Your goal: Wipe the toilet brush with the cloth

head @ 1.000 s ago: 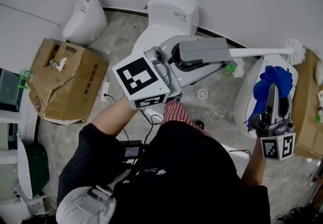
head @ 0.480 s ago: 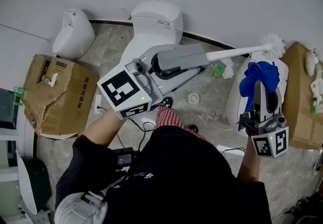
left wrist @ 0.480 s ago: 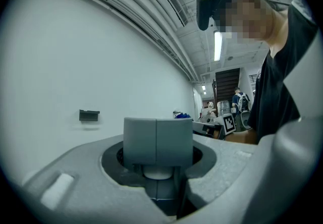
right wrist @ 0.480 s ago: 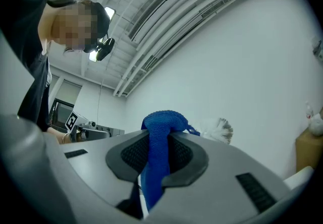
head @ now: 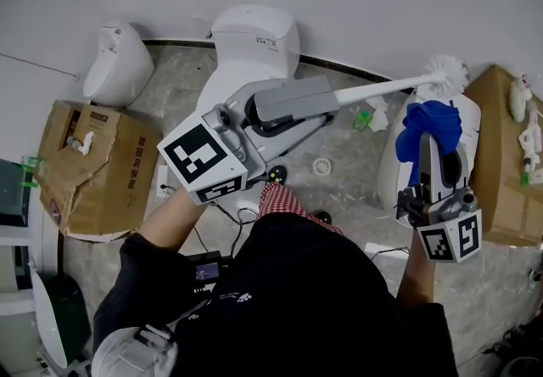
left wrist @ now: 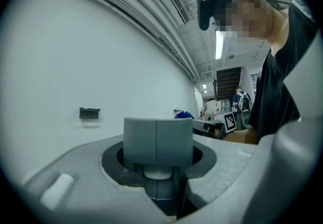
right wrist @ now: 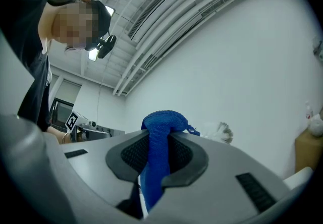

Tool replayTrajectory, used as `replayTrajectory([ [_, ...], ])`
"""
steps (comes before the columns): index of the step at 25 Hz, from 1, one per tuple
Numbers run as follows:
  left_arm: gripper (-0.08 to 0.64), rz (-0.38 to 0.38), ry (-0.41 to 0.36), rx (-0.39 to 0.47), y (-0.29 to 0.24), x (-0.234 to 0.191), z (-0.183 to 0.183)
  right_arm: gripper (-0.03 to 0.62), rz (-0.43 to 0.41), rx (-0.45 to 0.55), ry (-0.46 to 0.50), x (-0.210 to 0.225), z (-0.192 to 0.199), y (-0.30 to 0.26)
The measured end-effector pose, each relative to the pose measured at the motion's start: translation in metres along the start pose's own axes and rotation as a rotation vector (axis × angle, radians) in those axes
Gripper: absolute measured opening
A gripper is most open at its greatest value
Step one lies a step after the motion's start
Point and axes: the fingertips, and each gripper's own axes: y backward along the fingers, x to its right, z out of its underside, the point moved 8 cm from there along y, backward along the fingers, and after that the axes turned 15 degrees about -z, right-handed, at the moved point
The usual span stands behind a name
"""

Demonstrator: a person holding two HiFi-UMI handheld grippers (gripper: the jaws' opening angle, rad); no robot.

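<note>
So the left gripper (head: 322, 99) is clamped down on the handle end of the toilet brush (head: 394, 87), holding it out roughly level across the room, over by the toilet (head: 254, 36). The right gripper (head: 434, 150) has its jaws pinched tight on a blue cloth (head: 428, 122), which bunches up past the tips.

My guess is the brush is light and the white rod is stiff plastic, but gripped that far back the bristle head (head: 447, 71) probably wobbles under any sideways push. The handle end looks like the right place to hold it though, since it keeps the rod free to wipe. The cloth looks soft and floppy, so it should wrap nicely.

The bristle head sits just past the wad of cloth, really close. I can't tell if they're touching.
</note>
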Motion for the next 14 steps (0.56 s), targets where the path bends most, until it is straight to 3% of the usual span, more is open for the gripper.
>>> replayTrajectory([
  [8, 0.156, -0.006, 0.001, -0.031, -0.005, 0.0, 0.006, 0.071, 0.001, -0.003, -0.01, 0.005, 0.004, 0.0],
  [14, 0.156, -0.013, -0.001, -0.056, -0.036, 0.006, 0.024, 0.071, 0.0, -0.004, -0.025, 0.036, 0.021, 0.014],
])
